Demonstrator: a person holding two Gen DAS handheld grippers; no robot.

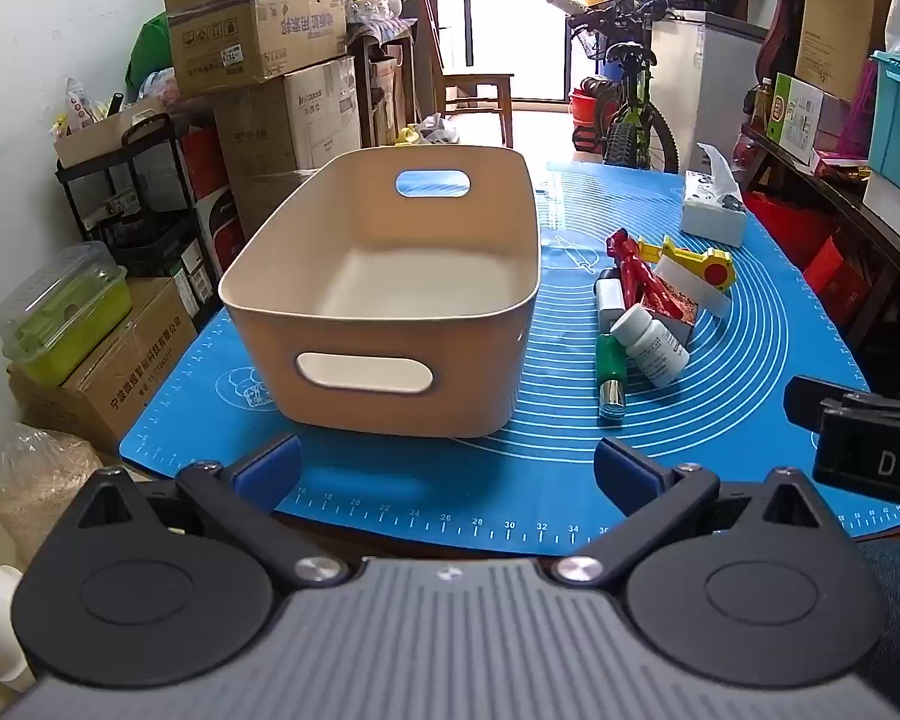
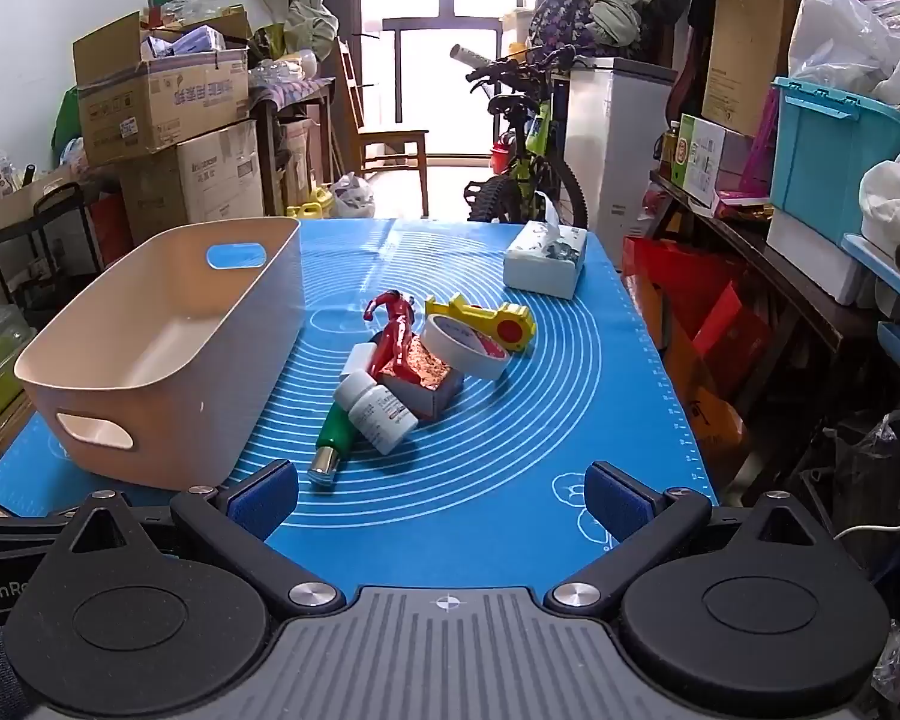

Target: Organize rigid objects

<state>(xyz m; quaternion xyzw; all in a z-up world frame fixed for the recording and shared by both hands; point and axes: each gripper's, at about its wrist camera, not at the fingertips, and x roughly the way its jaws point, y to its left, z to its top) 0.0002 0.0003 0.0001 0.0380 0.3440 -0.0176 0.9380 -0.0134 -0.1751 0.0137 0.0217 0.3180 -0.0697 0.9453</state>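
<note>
An empty beige bin point(image 1: 384, 354) point(image 2: 168, 384) with handle cut-outs stands on the left of the blue mat point(image 1: 720, 420) point(image 2: 510, 480). A pile lies to its right: white pill bottle point(image 2: 378, 411) point(image 1: 651, 345), green tube point(image 2: 337, 435) point(image 1: 611, 369), red figure point(image 2: 397, 330) point(image 1: 639, 273), tape roll point(image 2: 465, 345), yellow toy point(image 2: 498, 318) point(image 1: 705, 261), small grey box point(image 2: 429, 384). My left gripper point(image 1: 447, 468) is open and empty, just in front of the bin. My right gripper point(image 2: 444, 495) is open and empty, short of the pile.
A tissue box point(image 2: 546, 261) point(image 1: 714, 213) sits at the mat's far right. Stacked cardboard boxes point(image 1: 258, 48) and a black cart point(image 1: 144, 192) stand left of the table. A bicycle point(image 2: 522, 168) stands behind it, cluttered shelves point(image 2: 810, 180) on the right.
</note>
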